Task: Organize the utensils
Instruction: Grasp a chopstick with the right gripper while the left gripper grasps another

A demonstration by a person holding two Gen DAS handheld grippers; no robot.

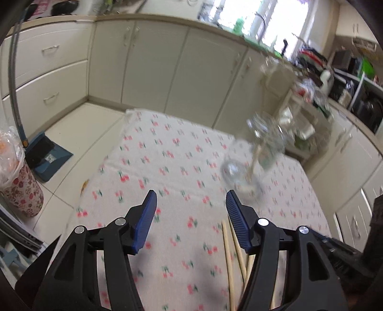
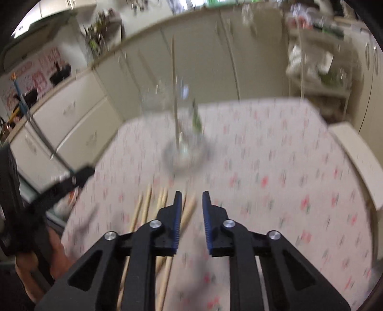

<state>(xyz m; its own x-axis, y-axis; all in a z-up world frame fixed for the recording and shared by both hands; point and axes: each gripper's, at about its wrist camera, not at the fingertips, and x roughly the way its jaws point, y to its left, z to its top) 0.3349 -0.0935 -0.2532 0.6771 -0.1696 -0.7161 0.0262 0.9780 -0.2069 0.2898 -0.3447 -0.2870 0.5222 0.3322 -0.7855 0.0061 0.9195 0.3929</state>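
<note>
Chopsticks (image 2: 146, 210) loose on cherry-print worktop (image 1: 182, 167), one upright in glass (image 2: 184, 143); left gripper (image 1: 191, 203) jaws spread, right gripper (image 2: 190, 198) jaws slightly parted, pinching nothing.

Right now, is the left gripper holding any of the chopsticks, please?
No, the left gripper stands open and empty above the cloth, with the chopsticks lying loose beside its right finger.

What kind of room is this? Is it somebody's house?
It looks like a home kitchen. Cream cupboards and drawers line the walls under a counter, and a tap stands by a bright window. Close by, a table with a cherry-print cloth holds wooden chopsticks and a glass.
</note>
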